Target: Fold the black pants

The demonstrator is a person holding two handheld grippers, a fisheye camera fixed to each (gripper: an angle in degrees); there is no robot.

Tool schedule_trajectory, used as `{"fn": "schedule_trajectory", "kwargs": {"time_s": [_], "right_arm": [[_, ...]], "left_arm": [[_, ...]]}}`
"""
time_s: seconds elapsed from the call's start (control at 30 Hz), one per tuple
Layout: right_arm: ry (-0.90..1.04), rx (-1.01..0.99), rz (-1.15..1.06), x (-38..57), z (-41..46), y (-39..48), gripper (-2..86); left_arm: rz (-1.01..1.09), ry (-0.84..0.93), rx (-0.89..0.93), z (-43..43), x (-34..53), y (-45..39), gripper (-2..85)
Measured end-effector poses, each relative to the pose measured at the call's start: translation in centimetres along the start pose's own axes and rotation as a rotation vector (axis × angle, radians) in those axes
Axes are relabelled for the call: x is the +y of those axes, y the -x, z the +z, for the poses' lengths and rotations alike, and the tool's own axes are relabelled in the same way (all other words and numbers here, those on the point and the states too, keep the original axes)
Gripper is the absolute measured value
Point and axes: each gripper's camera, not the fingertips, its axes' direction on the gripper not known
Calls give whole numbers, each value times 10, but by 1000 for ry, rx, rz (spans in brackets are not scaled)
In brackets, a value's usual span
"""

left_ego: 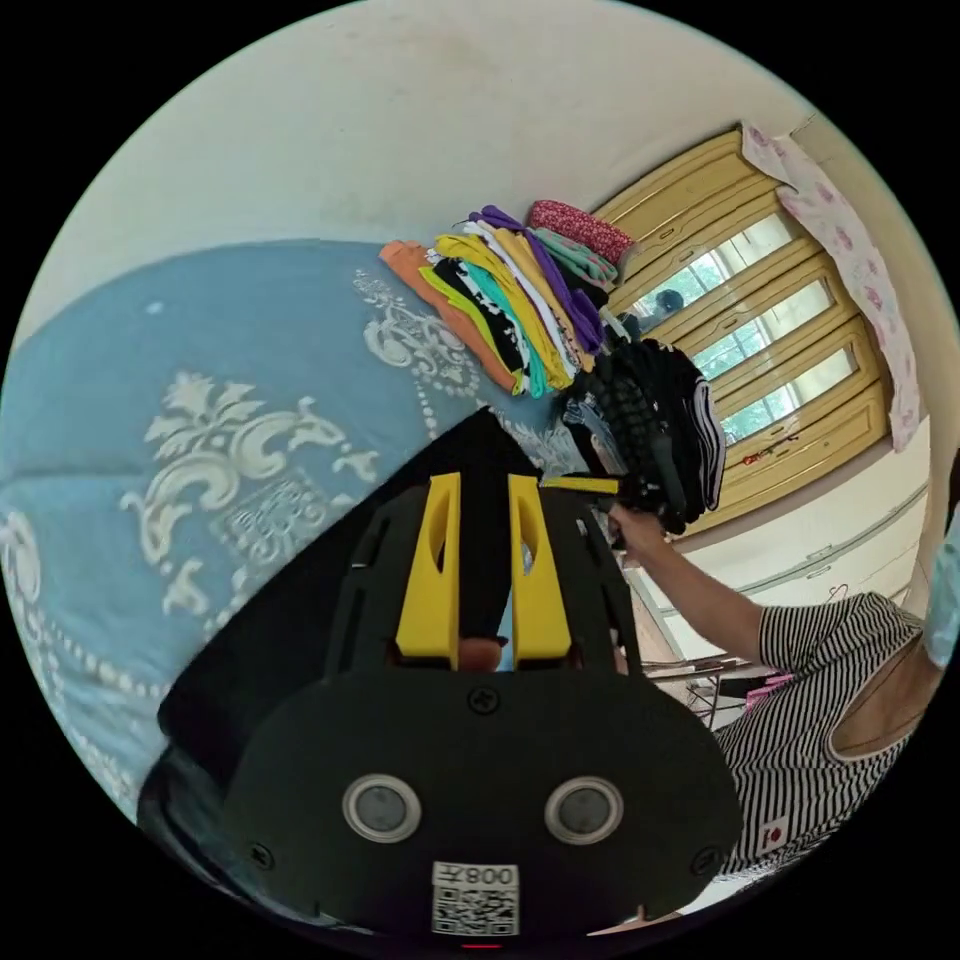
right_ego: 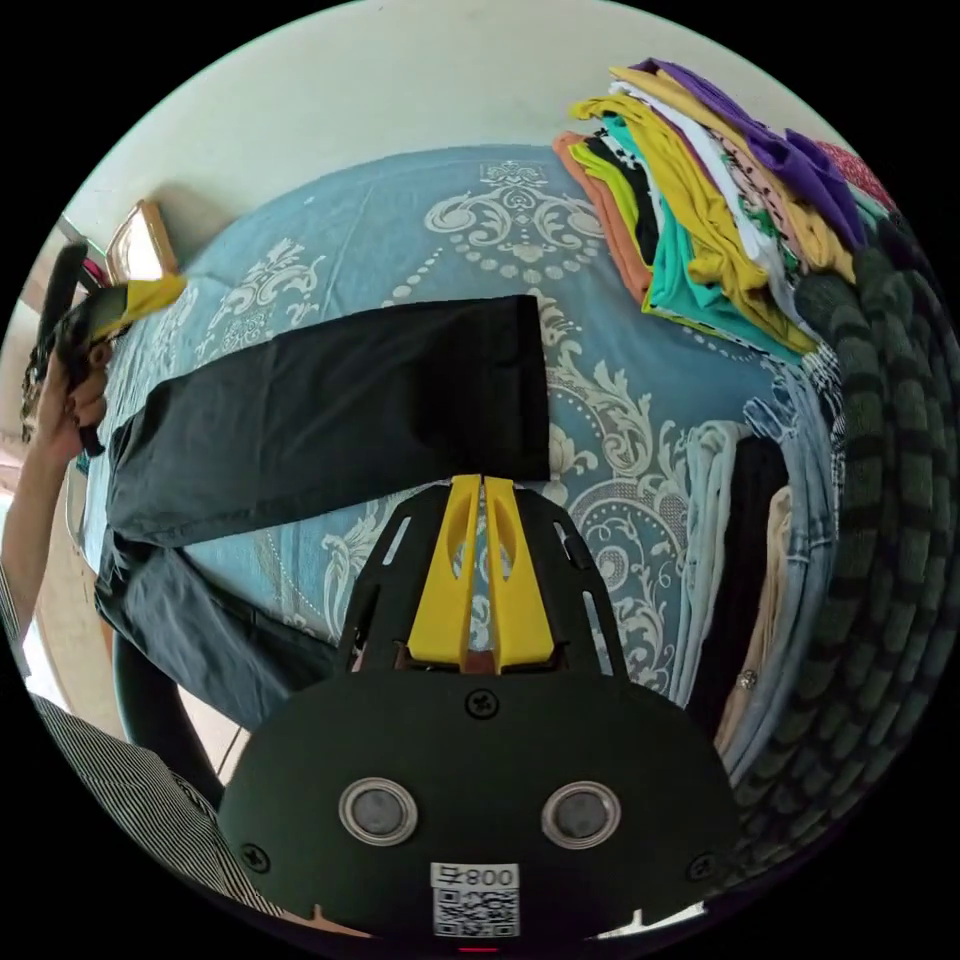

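Note:
The black pants (right_ego: 330,410) lie flat across the blue bed, one leg stretched out and a darker part (right_ego: 210,630) hanging over the bed's edge. My right gripper (right_ego: 482,480) is shut, its tips pinching the lower edge of the leg near the hem corner. In the left gripper view it appears as a yellow jaw (left_ego: 585,485) in a hand at the far end of the pants (left_ego: 300,600). My left gripper (left_ego: 485,478) has its jaws apart, with black cloth and a bit of bedspread seen through the gap. In the right gripper view it (right_ego: 140,295) is held above the waist end.
A leaning stack of colourful folded clothes (right_ego: 700,200) stands on the blue patterned bedspread (right_ego: 500,230). Beside it lies a row of folded jeans and a green-black striped garment (right_ego: 870,450). A person in a striped shirt (left_ego: 800,700) stands by the bed, and behind is a yellow-framed window (left_ego: 770,340).

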Motion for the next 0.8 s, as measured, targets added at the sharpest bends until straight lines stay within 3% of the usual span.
{"fn": "schedule_trajectory", "kwargs": {"time_s": [0.3, 0.47, 0.8], "right_arm": [[-174, -38, -29, -67, -55, 4, 63], [-43, -42, -125, -140, -36, 37, 80], [108, 102, -326, -192, -1, 101, 67]], "left_arm": [[-613, -143, -525, -183, 193, 95, 116], [-748, -241, -488, -218, 231, 128, 124], [-709, -103, -555, -232, 247, 150, 91]]}}
